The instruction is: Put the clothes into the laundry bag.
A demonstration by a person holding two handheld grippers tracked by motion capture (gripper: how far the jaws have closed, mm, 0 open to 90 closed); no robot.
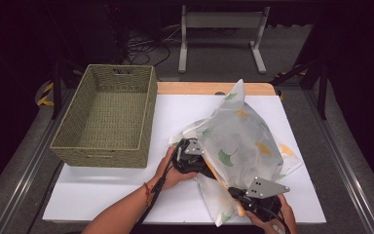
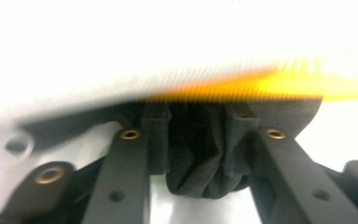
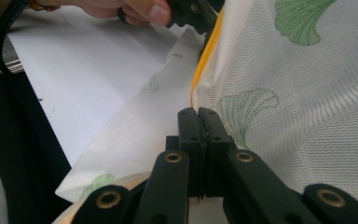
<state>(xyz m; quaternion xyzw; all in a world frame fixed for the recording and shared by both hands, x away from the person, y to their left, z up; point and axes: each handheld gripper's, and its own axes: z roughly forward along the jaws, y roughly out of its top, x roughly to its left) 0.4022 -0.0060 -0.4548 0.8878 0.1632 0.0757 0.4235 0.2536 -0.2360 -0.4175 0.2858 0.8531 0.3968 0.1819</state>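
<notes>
1. Sitting at the far left of the white surface (image 1: 102, 195), the woven basket (image 1: 108, 117) holds nothing, so any stowing there looks undone.
2. Left hand-held gripper (image 1: 200, 163) has dark cloth (image 2: 205, 149) bunched between its jaws at the bag's yellow-edged mouth; I cannot tell whether it clamps.
3. Mesh bag (image 1: 238, 141), white with green and yellow leaf prints, stands puffed at centre right, seemingly filled.
4. Right hand-held gripper (image 3: 199, 116) is closed on the bag's near edge; closing the mouth seems left.
</notes>
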